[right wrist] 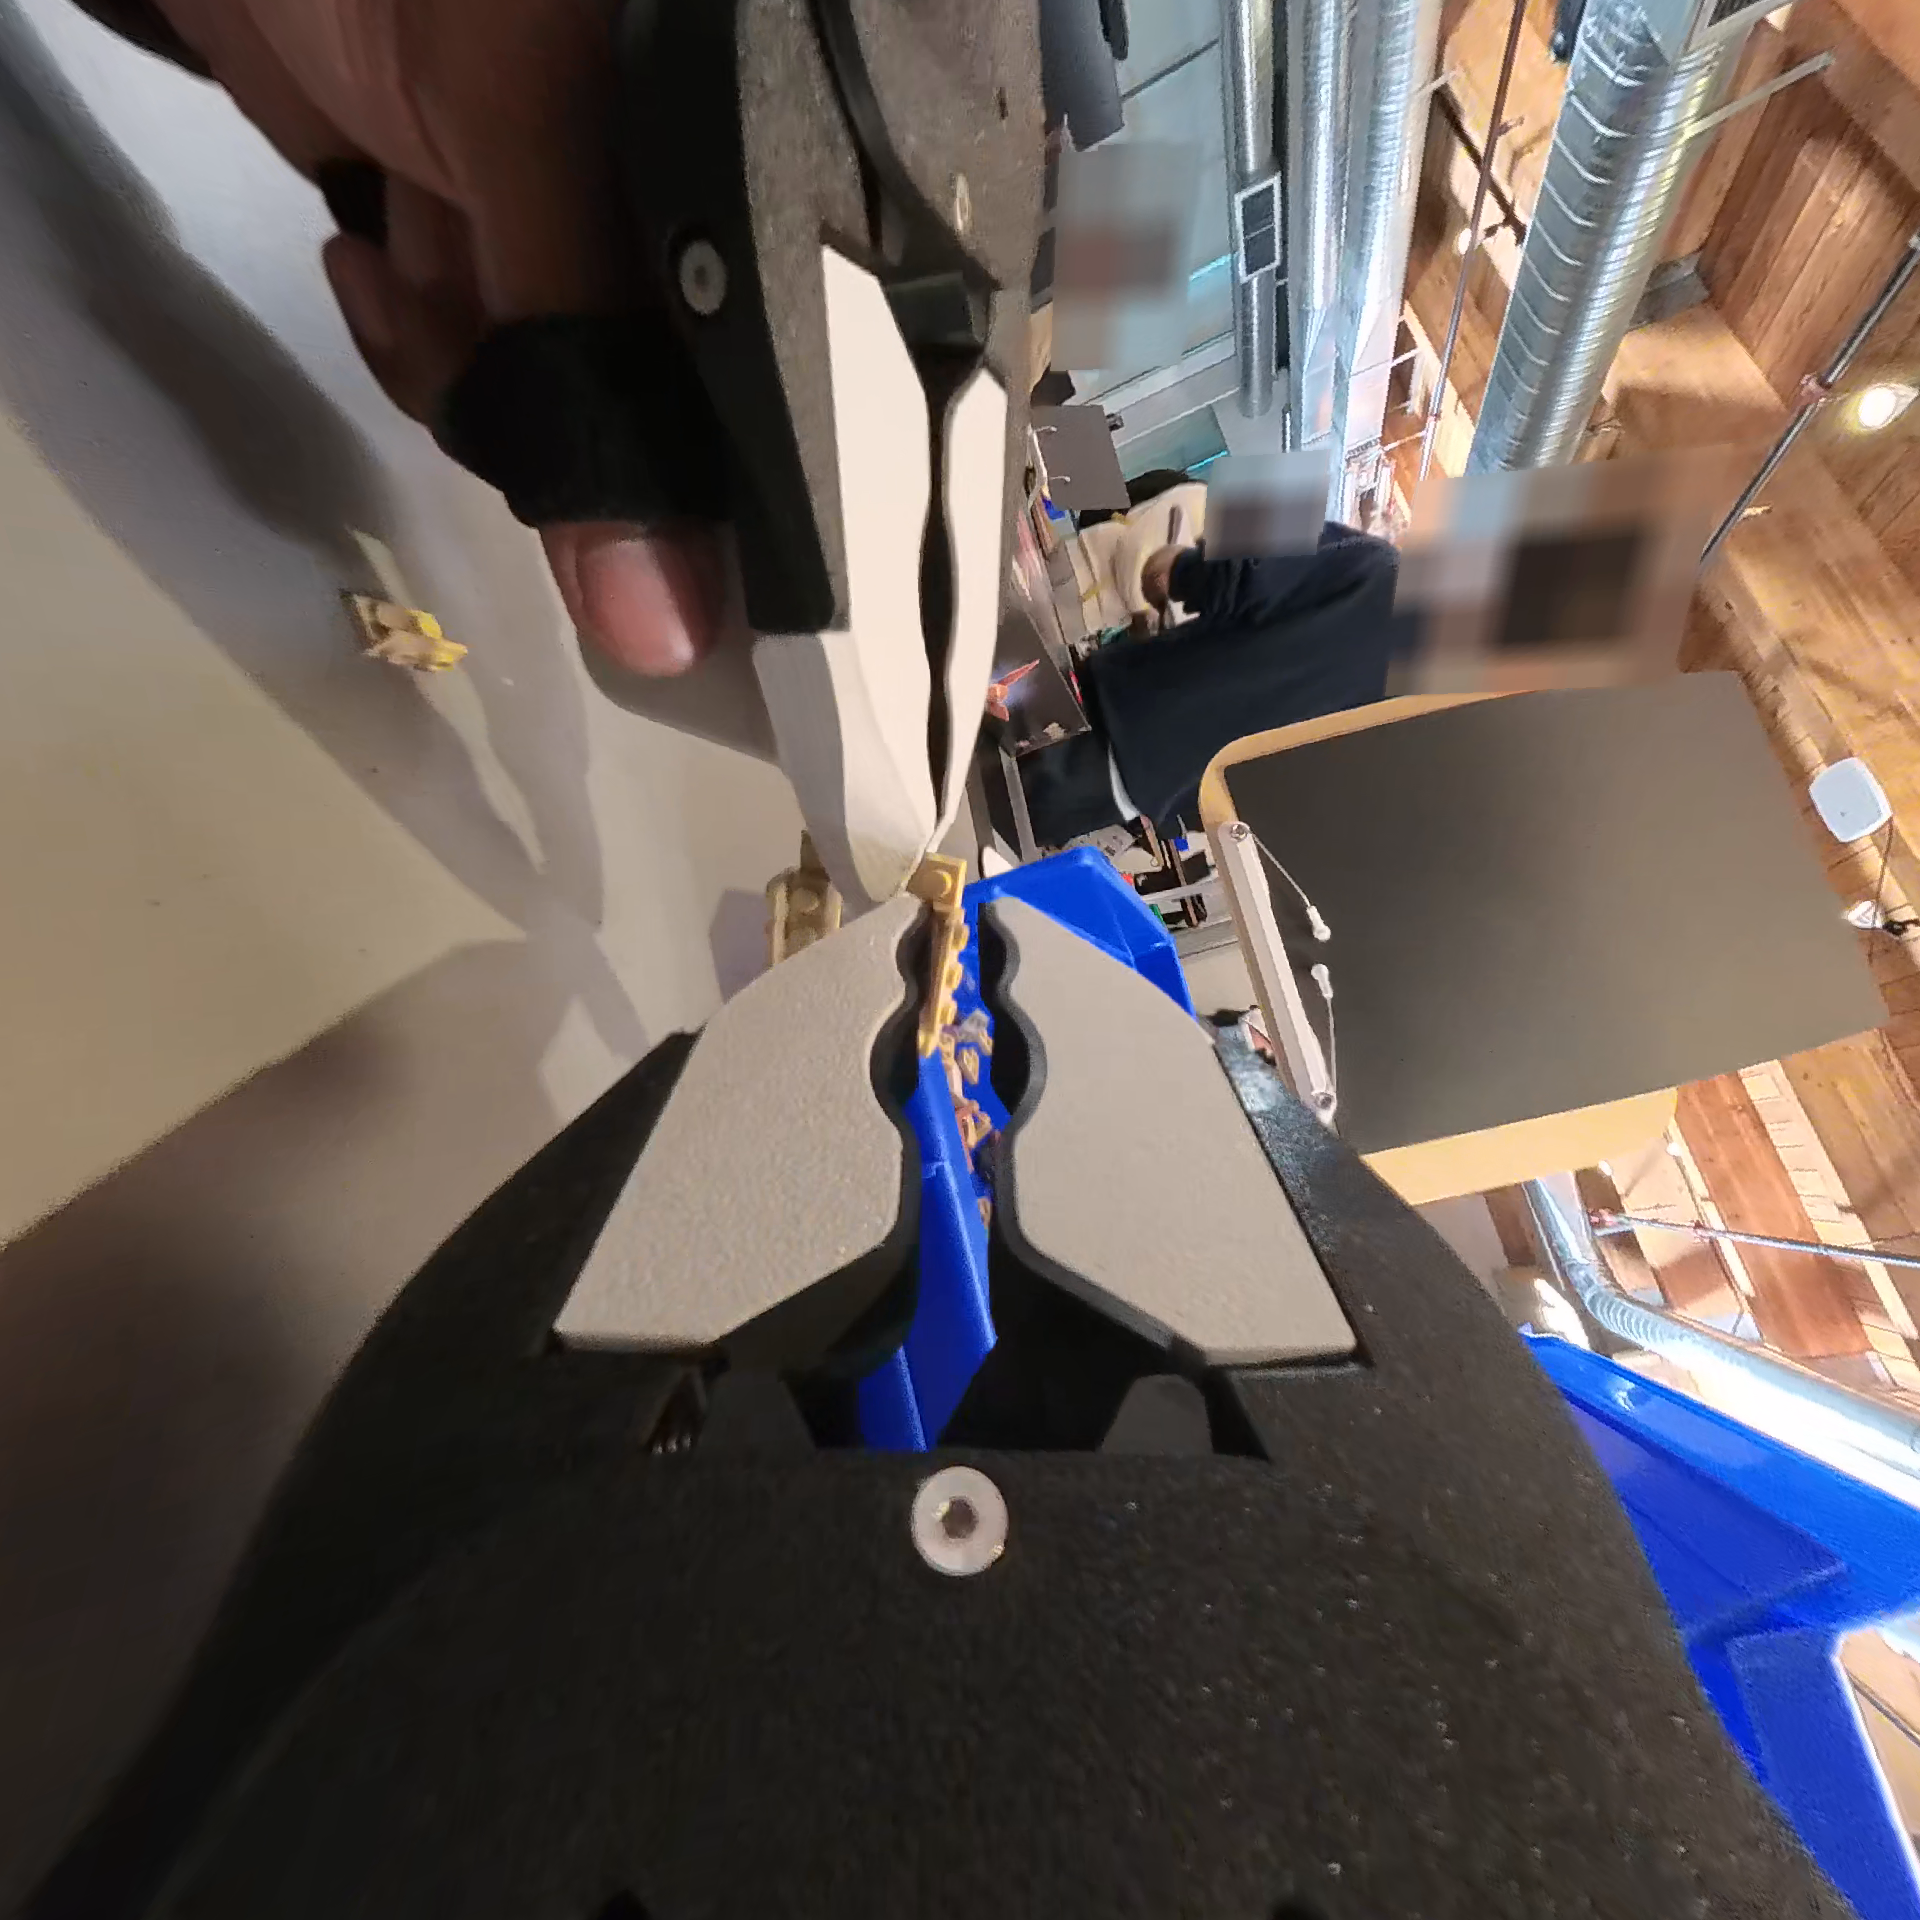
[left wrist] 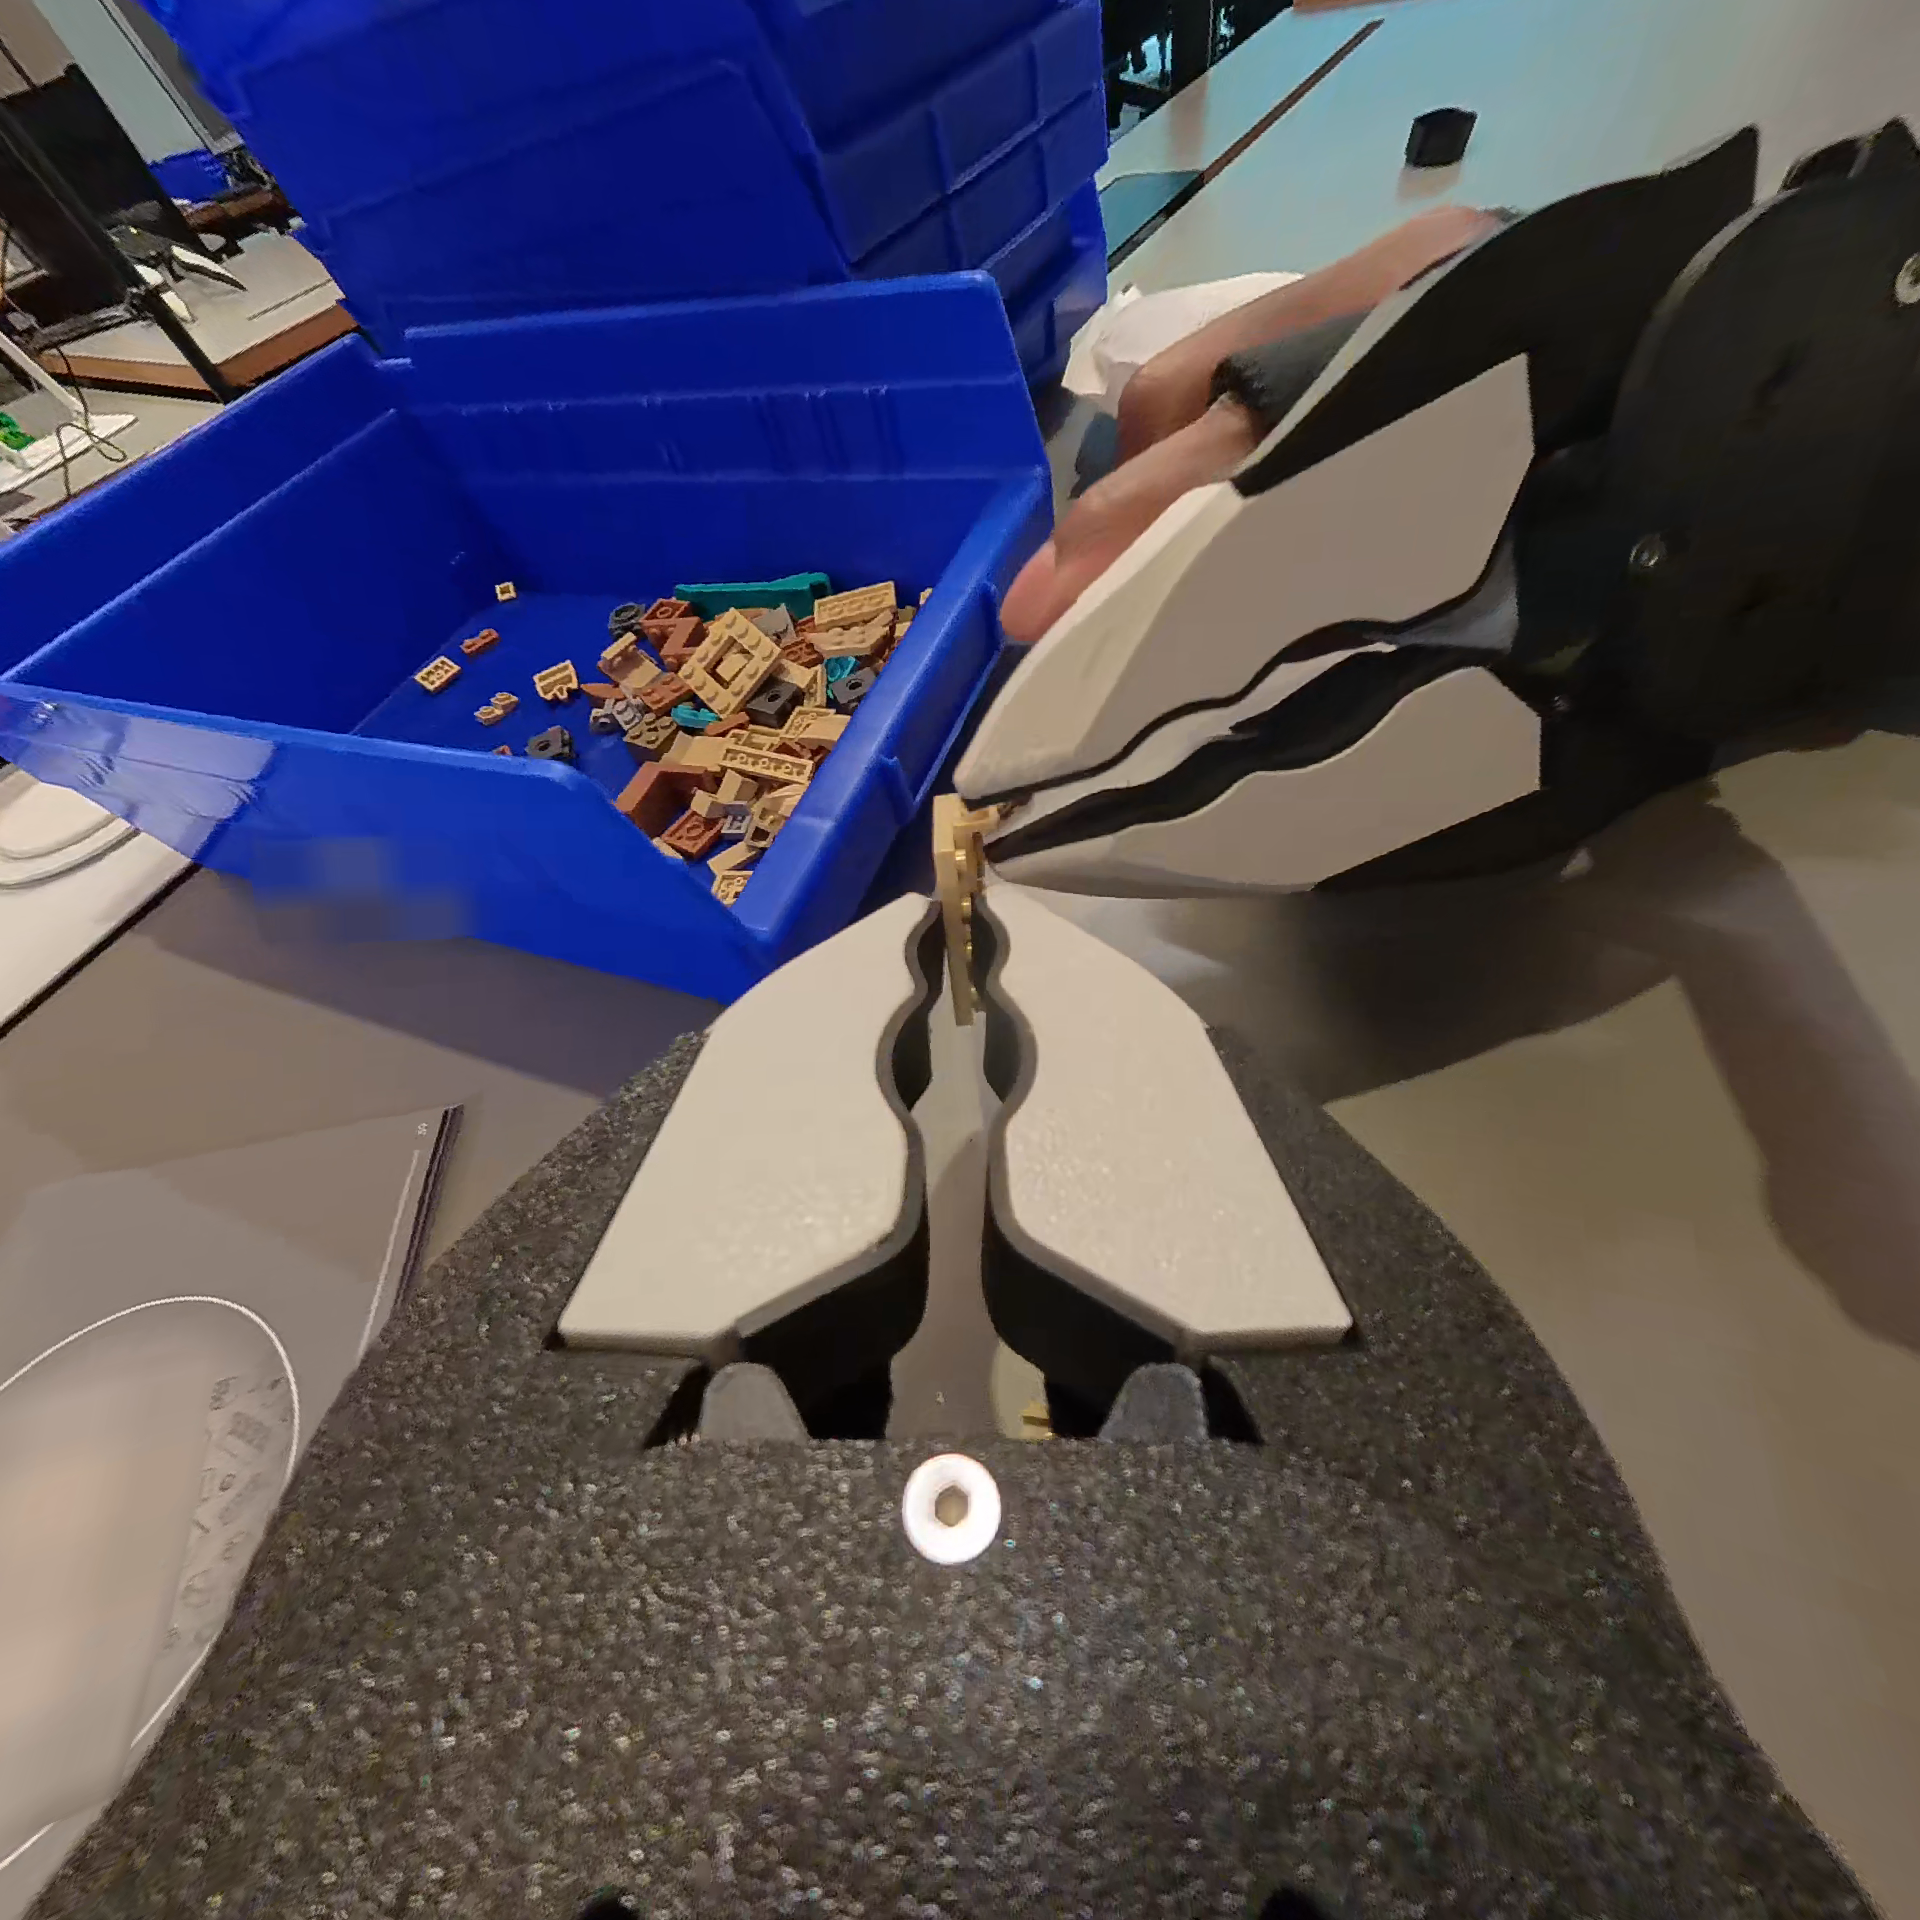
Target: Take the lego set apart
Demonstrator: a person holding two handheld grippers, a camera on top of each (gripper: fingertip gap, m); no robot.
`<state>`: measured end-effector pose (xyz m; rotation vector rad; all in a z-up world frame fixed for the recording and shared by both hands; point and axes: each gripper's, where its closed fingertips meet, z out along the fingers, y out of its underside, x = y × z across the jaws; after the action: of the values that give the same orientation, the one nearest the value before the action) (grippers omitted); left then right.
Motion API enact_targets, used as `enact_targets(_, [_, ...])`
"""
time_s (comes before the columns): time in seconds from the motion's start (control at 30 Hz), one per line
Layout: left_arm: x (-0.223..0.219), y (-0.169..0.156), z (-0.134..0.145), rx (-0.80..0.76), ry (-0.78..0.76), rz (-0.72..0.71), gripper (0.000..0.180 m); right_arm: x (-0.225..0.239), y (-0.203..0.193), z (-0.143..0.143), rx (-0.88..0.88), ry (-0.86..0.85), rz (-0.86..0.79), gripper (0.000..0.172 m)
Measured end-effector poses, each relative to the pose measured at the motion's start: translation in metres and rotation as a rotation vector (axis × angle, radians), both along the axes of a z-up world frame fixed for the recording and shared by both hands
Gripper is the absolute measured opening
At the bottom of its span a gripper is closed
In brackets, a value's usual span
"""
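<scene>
- The left gripper (left wrist: 961,914) is pinching a tan plate (left wrist: 964,961) edge-on between its pressed-in fingertips. The plate is standing just off the near right corner of the blue bin (left wrist: 312,748), clear of the bench (left wrist: 1558,1143).
- The right gripper (left wrist: 985,821) is reaching in from the side away from the bin, held by a person's hand (left wrist: 1143,468). Its tips are meeting the top end of that plate at a right angle.
- The right gripper is closing on a second tan piece (right wrist: 940,977). In the left wrist view its tips are looking shut on it. In its own view one pad is lying against the piece, while a sliver of blue is showing at the other – so the contact on that side is hard to confirm.
- The two tan parts are touching end to end, right where both pairs of fingertips are converging.
- The bin is holding a loose pile of bricks (left wrist: 727,707) – tan, brown, grey and teal – banked against its right wall.
- More blue bins (left wrist: 623,156) are stacked behind it.
- An open booklet (left wrist: 208,1247) is lying on the bench in front of the bin.
- On the bench beside the bin, a small tan and yellow build (right wrist: 400,634) is sitting well apart from the grippers, and another tan part (right wrist: 800,914) is lying nearer to them.
</scene>
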<state>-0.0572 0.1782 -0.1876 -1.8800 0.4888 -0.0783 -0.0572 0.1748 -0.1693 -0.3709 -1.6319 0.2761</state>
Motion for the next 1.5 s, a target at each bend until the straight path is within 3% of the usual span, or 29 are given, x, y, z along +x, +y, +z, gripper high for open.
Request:
enact_targets(0.43, [-0.003, 0.000, -0.004, 0.019, 0.148, 0.023, 0.004, -0.001, 0.004, -0.007, 0.012, -0.062, -0.036, 0.004])
enact_targets(0.87, [-0.004, 0.001, -0.008, -0.036, 0.001, 0.034, 0.005, 0.000, 0.002, -0.010, 0.122, -0.042, -0.021, 0.003])
enact_targets(0.93, [-0.023, 0.004, -0.010, -0.036, 0.036, 0.133, 0.004, 0.006, -0.009, -0.008, 0.119, -0.031, 0.050, 0.003])
enact_targets(1.03, [-0.042, 0.001, -0.004, -0.041, -0.142, 0.154, 0.004, 0.011, -0.009, -0.004, 0.151, -0.013, 0.023, 0.003])
enact_targets(1.13, [-0.038, 0.002, 0.000, -0.031, -0.197, 0.133, 0.004, 0.008, 0.003, 0.006, 0.117, 0.037, -0.034, 0.002])
enact_targets(1.23, [-0.028, 0.003, 0.003, -0.035, -0.289, 0.085, 0.004, -0.002, 0.038, 0.030, 0.003, 0.123, -0.194, 0.003])
enact_targets(1.33, [-0.024, 0.004, 0.002, -0.054, -0.374, 0.058, 0.004, -0.011, 0.072, 0.023, -0.164, 0.037, -0.332, 0.012])
enact_targets(1.4, [-0.023, 0.003, 0.003, -0.060, -0.426, 0.046, 0.004, -0.013, 0.068, 0.014, -0.247, -0.028, -0.277, 0.016])
enact_targets(1.5, [-0.022, 0.003, 0.003, -0.056, -0.404, 0.043, 0.004, -0.009, 0.048, 0.012, -0.227, -0.053, -0.177, 0.018])
